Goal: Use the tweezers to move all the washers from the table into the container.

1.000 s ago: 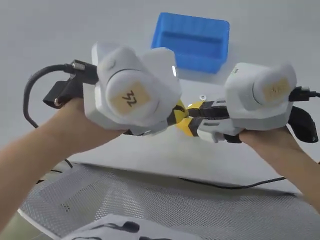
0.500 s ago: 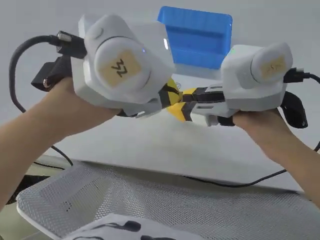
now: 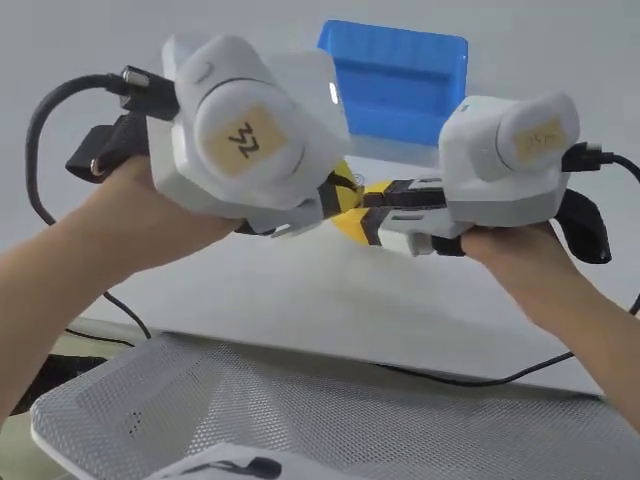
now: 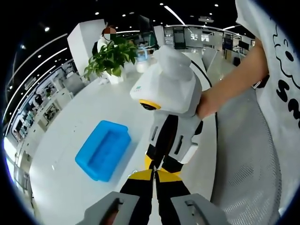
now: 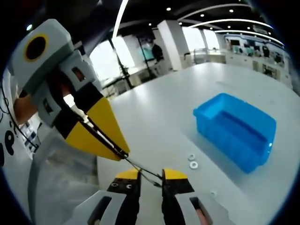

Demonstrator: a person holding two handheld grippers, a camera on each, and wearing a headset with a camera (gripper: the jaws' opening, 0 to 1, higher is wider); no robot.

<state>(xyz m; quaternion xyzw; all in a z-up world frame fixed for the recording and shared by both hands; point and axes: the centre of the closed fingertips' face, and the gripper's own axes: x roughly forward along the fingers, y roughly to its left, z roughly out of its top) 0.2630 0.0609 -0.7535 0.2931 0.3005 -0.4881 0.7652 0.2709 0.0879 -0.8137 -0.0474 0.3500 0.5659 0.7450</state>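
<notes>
White table (image 5: 154,122) beneath two grippers. Nearest, the left gripper (image 5: 125,154) is clamped on one pair of tweezers (image 5: 140,168); the right gripper (image 5: 151,174) brackets their tips, grip undeterminable. Risk: an early release would let the tweezers twist or drop. Beyond lie three washers (image 5: 191,157), flat and liable to skid, near one blue container (image 5: 236,131).

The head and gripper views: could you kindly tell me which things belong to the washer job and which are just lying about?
For the job: tweezers, clamped in the left gripper; washers on the table; blue container.
Just about: potted plant; grey mesh panel.
</notes>
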